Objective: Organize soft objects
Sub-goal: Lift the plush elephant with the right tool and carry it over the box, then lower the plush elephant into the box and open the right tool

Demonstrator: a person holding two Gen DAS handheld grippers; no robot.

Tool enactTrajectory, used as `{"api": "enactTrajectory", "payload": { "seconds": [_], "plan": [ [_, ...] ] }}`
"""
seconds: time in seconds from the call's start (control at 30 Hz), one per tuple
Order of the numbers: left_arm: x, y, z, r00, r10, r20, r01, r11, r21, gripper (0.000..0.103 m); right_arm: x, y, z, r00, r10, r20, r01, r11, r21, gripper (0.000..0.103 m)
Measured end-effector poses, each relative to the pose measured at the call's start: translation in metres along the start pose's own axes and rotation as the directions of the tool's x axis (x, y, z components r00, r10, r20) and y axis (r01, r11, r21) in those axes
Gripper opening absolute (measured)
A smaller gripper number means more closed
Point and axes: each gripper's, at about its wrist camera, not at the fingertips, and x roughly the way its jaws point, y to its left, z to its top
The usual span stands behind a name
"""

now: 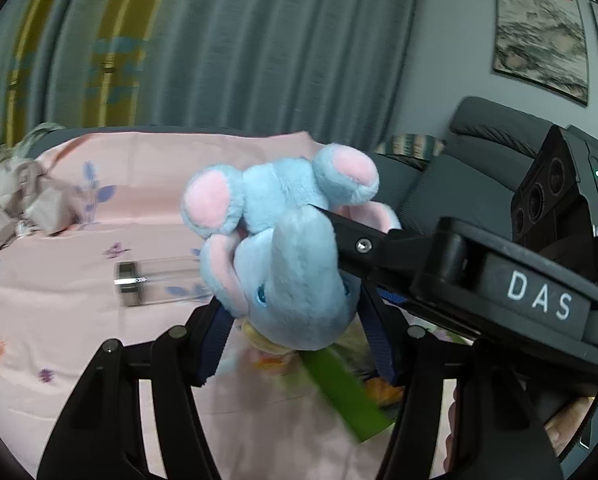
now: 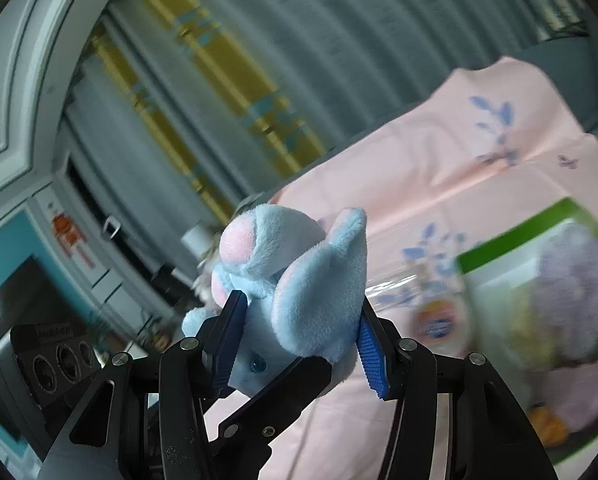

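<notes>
Presently both the left hand-held gripper (image 1: 295,316) and right hand-held gripper (image 2: 299,332), each part-open, clamp the blue plush mouse (image 1: 283,256) aloft over the pink bedsheet (image 1: 79,320); placement remains outstanding, and a clear bottle (image 1: 159,282) and green-edged packet (image 2: 539,300) lie below.
</notes>
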Motion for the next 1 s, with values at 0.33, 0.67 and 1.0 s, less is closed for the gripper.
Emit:
{"api": "enactTrajectory", "payload": {
  "seconds": [0.33,0.67,1.0],
  "plan": [
    [0.060,-0.060,-0.004,0.987,-0.095,-0.127,0.102,0.994,0.043,0.060,-0.030,-0.075,0.014,0.988,-0.156,0.010,0.150,0.967,0.206,0.056],
    [0.106,-0.089,-0.016,0.952,-0.155,-0.264,0.166,0.986,0.020,0.060,-0.041,-0.124,0.011,0.963,-0.266,-0.042,0.264,0.902,0.342,0.056],
    [0.137,-0.096,-0.032,0.910,-0.180,-0.374,0.183,0.983,-0.030,0.060,-0.034,-0.155,0.006,0.934,-0.332,-0.131,0.356,0.840,0.409,0.056]
  ]
}}
